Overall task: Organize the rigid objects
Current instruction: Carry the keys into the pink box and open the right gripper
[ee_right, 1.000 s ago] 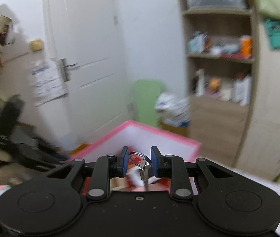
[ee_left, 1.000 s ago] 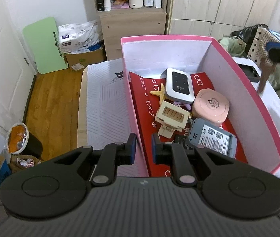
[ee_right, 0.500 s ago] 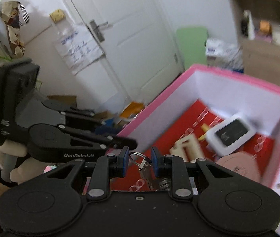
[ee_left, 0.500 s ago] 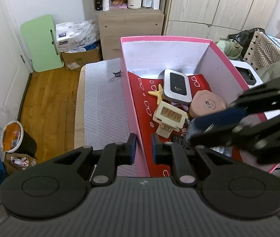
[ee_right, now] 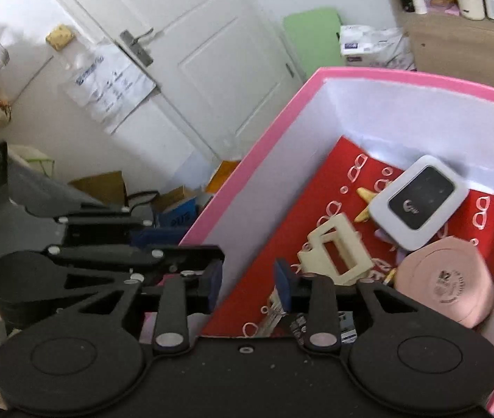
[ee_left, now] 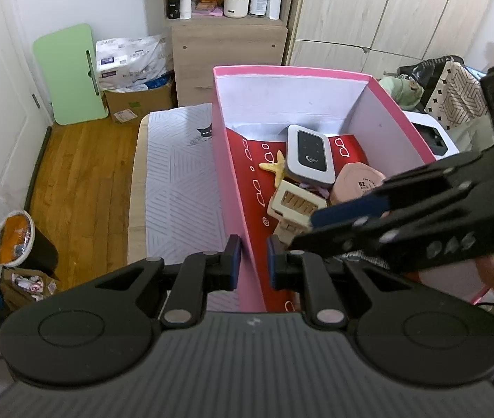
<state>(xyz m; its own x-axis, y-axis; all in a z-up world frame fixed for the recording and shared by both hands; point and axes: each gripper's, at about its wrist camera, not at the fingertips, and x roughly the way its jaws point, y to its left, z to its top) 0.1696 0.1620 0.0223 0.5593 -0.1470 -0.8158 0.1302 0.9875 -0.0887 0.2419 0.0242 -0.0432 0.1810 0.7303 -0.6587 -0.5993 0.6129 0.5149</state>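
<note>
Left gripper [ee_left: 251,258] clamped on the pink box [ee_left: 227,174] wall. Right gripper [ee_right: 248,280], jaws just opening, holds nothing; key [ee_right: 274,315] below, partly hidden.

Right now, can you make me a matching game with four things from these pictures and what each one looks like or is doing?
Things:
1. starfish
2. pocket router
3. round compact
4. left gripper

Looks or state:
A. pale pink
B. clamped on the wall of the pink box
C. yellow
D. white with a black face

Pairs: 1-C, 2-D, 3-A, 4-B
</note>
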